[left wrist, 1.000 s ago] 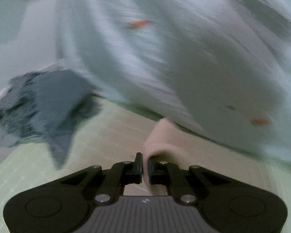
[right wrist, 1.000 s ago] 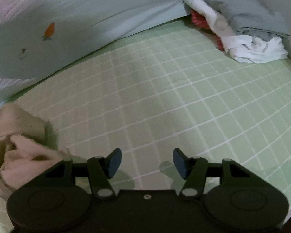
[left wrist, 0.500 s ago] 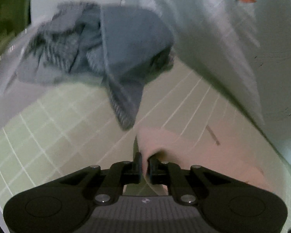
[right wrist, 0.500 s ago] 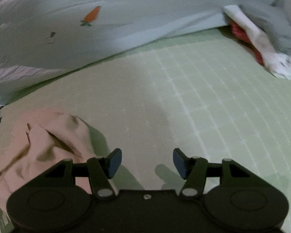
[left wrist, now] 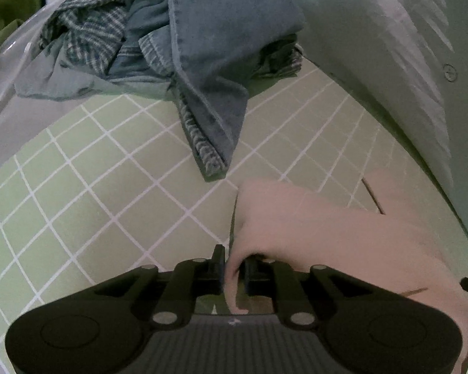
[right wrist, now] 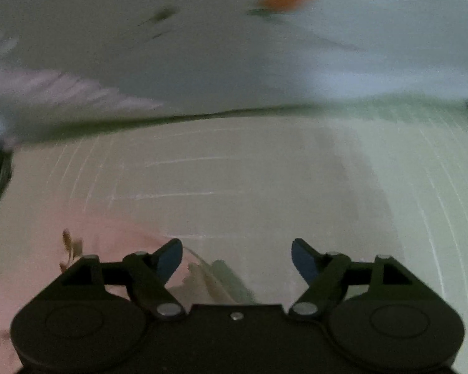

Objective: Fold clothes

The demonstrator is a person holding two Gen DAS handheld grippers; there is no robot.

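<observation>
Presently our left gripper (left wrist: 234,268) pinches the pink garment (left wrist: 327,237); our right gripper (right wrist: 237,258), fingers apart, has it lower-left.

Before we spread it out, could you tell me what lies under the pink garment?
The pink garment lies on the green checked sheet, clamped by the left gripper. Anything beneath its folds is covered.

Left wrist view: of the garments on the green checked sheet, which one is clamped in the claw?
The pink garment: a fold of it sits pinched in the left claw. The blue-grey heap of clothes lies farther off, untouched.
</observation>
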